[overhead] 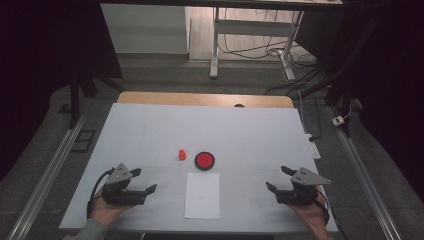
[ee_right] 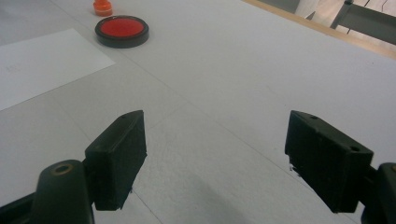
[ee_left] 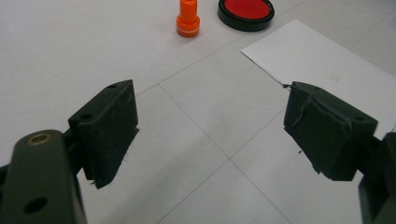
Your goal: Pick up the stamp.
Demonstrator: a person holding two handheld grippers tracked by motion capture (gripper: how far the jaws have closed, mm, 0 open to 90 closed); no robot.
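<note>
Now, notes for you at the table.
Left gripper: your left gripper (overhead: 145,181) rests at the near left of the white table (overhead: 150,125), jaws spread wide, nothing between them.
Right gripper: your right gripper (overhead: 278,179) sits at the near right, jaws just as wide and bare.
Orange stamp: the orange stamp (overhead: 182,154) stands upright at mid-table, just left of the ink pad, well apart from both your grippers.
Ink pad: the red ink pad (overhead: 204,160), black-rimmed and round, lies open just far of the paper.
Paper: the white sheet of paper (overhead: 202,195) lies flat between your two grippers, near edge of the table.
</note>
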